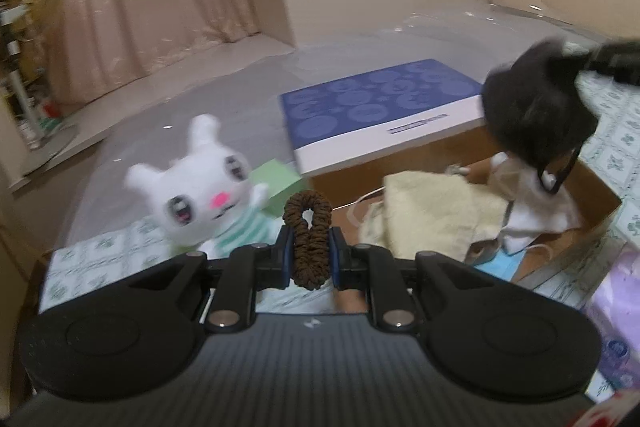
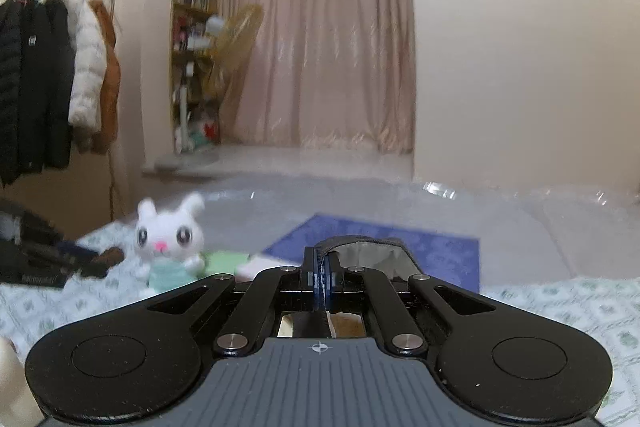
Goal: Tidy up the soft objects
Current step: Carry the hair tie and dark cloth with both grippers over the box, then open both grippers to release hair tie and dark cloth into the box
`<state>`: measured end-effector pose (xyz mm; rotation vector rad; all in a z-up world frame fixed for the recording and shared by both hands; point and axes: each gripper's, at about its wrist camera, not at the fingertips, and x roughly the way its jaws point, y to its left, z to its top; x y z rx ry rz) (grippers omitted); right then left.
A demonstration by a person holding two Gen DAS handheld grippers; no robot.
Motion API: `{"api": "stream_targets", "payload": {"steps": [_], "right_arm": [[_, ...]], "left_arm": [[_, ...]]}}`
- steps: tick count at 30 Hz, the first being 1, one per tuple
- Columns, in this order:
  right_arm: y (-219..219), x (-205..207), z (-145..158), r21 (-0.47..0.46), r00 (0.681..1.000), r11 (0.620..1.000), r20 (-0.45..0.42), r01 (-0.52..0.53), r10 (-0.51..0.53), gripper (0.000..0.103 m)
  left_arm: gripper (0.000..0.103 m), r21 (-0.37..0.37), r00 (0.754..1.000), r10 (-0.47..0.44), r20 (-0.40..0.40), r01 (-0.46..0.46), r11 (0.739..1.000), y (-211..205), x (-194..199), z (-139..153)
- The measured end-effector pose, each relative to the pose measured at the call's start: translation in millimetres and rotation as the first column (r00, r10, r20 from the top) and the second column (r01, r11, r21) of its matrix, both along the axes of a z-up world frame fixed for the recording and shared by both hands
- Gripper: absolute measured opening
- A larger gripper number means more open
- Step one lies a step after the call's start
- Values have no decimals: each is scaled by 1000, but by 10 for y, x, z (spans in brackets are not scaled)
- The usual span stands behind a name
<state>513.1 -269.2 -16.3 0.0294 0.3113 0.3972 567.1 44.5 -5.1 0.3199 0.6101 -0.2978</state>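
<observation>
My left gripper (image 1: 309, 231) is shut on a brown scrunchie (image 1: 308, 259), which stands up in a loop between the pads. Behind it and to the left is a white bunny plush (image 1: 196, 191) in a green striped top, also seen at left in the right wrist view (image 2: 168, 239). My right gripper (image 2: 320, 265) is shut on a black cloth (image 2: 368, 251) with grey lining. In the left wrist view that black cloth (image 1: 536, 107) hangs with a strap loop over an open cardboard box (image 1: 600, 223). In the box lie a cream cloth (image 1: 436, 211) and a white cloth (image 1: 532, 203).
A blue patterned lid (image 1: 380, 111) leans on the box's far side, and a green block (image 1: 278, 187) sits beside the bunny. A light blue mask (image 1: 500, 263) pokes out at the box's near wall. The bed has a patterned sheet (image 1: 100, 263). Curtain, shelf and coat rack stand behind.
</observation>
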Motion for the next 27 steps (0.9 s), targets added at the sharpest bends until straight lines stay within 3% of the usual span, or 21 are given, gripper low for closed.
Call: {"api": "stream_targets", "payload": {"steps": [3, 7, 10, 12, 19, 27], "right_arm": [[-18, 189, -235, -5, 989, 997, -132, -75, 73, 3], [-101, 323, -569, 30, 928, 982, -323, -185, 185, 3], [-199, 407, -785, 26, 878, 980, -441, -195, 186, 3], [-214, 459, -876, -33, 868, 984, -476, -174, 137, 3], [-216, 560, -963, -162, 889, 982, -457, -98, 13, 3], [-116, 711, -1069, -313, 922, 950, -368, -6, -116, 3]], "left_arm": [[17, 3, 998, -56, -26, 56, 998, -142, 143, -93], [17, 21, 988, -147, -49, 148, 989, -314, 284, -244], [17, 27, 973, -219, -79, 222, 975, -410, 385, -359], [17, 56, 962, -255, -94, 261, 964, -489, 435, -441], [17, 66, 944, -300, -138, 311, 948, -632, 590, -680], [18, 110, 956, -244, -162, 264, 958, -696, 785, -919]]}}
